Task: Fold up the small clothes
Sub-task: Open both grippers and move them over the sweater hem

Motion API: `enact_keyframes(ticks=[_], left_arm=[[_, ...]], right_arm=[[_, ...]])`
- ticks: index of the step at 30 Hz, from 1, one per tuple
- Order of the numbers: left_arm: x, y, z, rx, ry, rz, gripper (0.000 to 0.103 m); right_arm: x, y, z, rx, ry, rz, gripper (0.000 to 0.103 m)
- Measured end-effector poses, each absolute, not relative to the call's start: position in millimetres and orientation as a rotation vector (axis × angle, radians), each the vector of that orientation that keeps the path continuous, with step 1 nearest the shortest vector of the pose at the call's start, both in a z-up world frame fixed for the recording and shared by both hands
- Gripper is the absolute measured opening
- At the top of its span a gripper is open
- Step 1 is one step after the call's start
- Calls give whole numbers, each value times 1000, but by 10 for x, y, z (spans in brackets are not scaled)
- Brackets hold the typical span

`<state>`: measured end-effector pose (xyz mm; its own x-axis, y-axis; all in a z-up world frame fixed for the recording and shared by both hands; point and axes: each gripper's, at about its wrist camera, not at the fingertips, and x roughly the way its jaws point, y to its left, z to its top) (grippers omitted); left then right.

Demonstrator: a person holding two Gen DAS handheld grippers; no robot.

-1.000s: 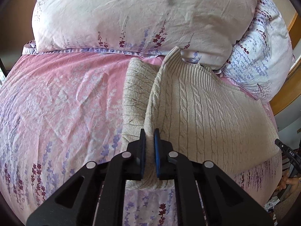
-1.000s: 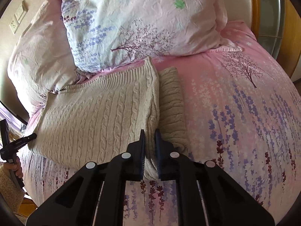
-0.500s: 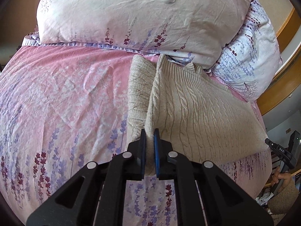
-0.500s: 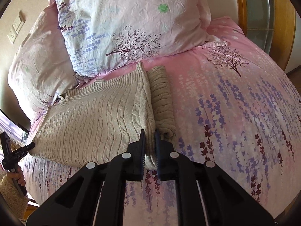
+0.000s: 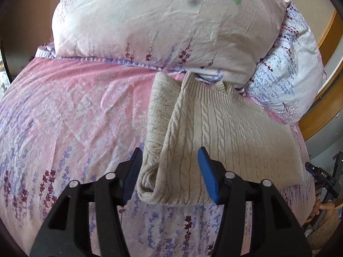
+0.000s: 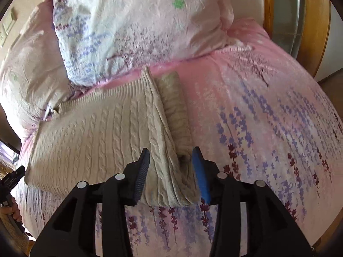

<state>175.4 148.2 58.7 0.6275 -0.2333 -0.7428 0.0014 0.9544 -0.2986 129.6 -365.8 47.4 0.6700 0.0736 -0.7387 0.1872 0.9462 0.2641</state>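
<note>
In the left wrist view, the left gripper (image 5: 170, 174) stood with its jaws parted, having just been opening. The near hem of the cream cable-knit sweater (image 5: 225, 132) lay between its blue pads (image 5: 208, 175) with a gap on each side, so the knit was released, not pinched. The sweater rested on the pink floral bedspread (image 5: 70, 111), its far end tucked against the pillow (image 5: 163, 21). 1 panel was folded over and a rolled sleeve (image 5: 159, 111) lay along its left edge, which probably explained the letting go: the fold had been laid where it belonged.

In the right wrist view, the right gripper (image 6: 171, 171) was likewise parted, its jaws also just opened, straddling the folded edge (image 6: 165, 154) without pressing it. The sweater (image 6: 96, 137) lay flat to the left and the sleeve (image 6: 174, 105) beside the fold. At the far left a hand (image 6: 12, 209) held the other tool near the sweater's opposite corner, so both ends had been set down together.
</note>
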Motion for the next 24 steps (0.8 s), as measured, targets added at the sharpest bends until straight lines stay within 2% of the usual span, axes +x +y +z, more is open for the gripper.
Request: enact_keyframes(ticks=[3, 11, 16, 21, 24], left_arm=[[1776, 1284, 746, -250, 828, -183, 66], [2050, 858, 642, -202, 895, -253, 67], [2077, 935, 345, -232, 972, -220, 66], [2005, 1013, 315, -269, 927, -253, 66], [2042, 1141, 387, -373, 942, -264, 66]], right_arm=[[1386, -3434, 519, 246, 835, 5, 45], [1568, -3186, 262, 199, 920, 36, 45], [1510, -3170, 90, 137, 955, 9, 48], [1496, -3046, 82, 21, 960, -9, 51], [1576, -3062, 214, 94, 959, -23, 50]])
